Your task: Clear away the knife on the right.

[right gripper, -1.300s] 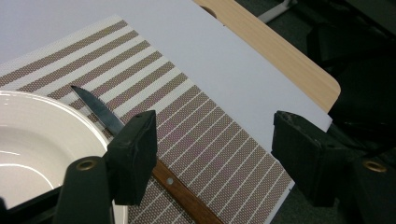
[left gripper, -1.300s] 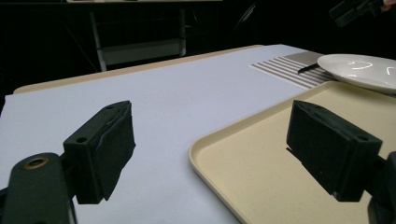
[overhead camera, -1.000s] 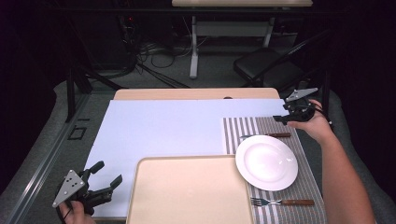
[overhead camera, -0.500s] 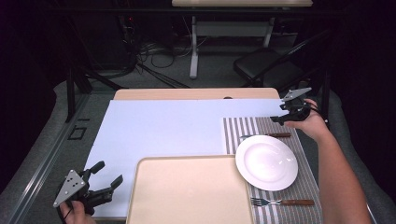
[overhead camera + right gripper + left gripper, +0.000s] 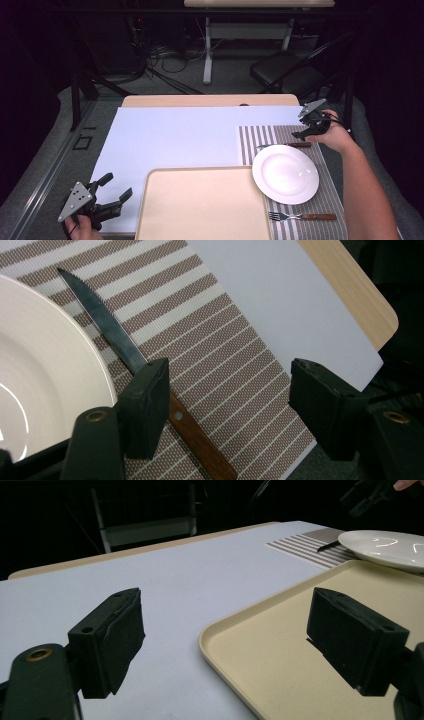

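Observation:
A knife [image 5: 285, 145] with a brown wooden handle lies on the striped placemat [image 5: 330, 150], just behind a white plate [image 5: 285, 173]. My right gripper [image 5: 301, 134] hovers over the knife's handle end. In the right gripper view its jaws [image 5: 227, 390] stand open above the mat and have just been closing a little, with nothing between them. The left pad hangs over the knife [image 5: 100, 320] where blade meets handle. My left gripper [image 5: 115, 187] rests open at the table's front left corner. Its jaws [image 5: 225, 635] point over the edge of the beige tray [image 5: 280, 645].
The beige tray [image 5: 205, 205] sits at the front centre on a pale blue sheet [image 5: 175, 135]. A fork [image 5: 302, 216] lies on the mat in front of the plate. The wooden table edge [image 5: 350, 290] and a drop lie beyond the mat. A dark chair [image 5: 285, 72] stands behind the table.
My right gripper has shifted slightly left and down toward the knife's handle. The left gripper has stayed where it was.

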Demonstrator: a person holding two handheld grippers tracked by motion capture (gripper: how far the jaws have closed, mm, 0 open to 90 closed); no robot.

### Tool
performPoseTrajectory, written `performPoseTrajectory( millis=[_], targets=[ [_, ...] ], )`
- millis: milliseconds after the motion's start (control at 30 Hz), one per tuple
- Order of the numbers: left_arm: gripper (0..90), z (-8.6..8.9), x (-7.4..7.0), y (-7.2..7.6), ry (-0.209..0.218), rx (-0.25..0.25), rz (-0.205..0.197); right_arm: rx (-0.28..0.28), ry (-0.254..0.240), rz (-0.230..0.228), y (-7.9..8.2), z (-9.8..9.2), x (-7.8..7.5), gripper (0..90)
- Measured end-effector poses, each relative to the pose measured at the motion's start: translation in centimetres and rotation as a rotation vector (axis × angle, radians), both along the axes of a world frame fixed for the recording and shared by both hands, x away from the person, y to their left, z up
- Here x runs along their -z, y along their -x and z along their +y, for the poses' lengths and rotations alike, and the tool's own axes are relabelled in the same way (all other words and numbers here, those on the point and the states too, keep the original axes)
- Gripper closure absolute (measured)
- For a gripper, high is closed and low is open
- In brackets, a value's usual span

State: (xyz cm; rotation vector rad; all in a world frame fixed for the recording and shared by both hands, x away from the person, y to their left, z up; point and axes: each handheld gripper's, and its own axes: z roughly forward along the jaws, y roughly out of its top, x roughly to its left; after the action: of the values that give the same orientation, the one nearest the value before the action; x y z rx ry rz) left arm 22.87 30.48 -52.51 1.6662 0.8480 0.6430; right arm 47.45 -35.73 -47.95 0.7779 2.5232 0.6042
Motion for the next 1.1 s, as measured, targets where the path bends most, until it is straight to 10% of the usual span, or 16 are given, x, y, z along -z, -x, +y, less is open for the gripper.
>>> performPoseTrajectory(
  millis=[1100],
  targets=[
    [15.5, -0.2, 0.0, 0.0, 0.0, 0.011, 0.004, -0.262, 0.342, -0.012, 0.3, 1.4, 0.9, 42.7]
  ],
)
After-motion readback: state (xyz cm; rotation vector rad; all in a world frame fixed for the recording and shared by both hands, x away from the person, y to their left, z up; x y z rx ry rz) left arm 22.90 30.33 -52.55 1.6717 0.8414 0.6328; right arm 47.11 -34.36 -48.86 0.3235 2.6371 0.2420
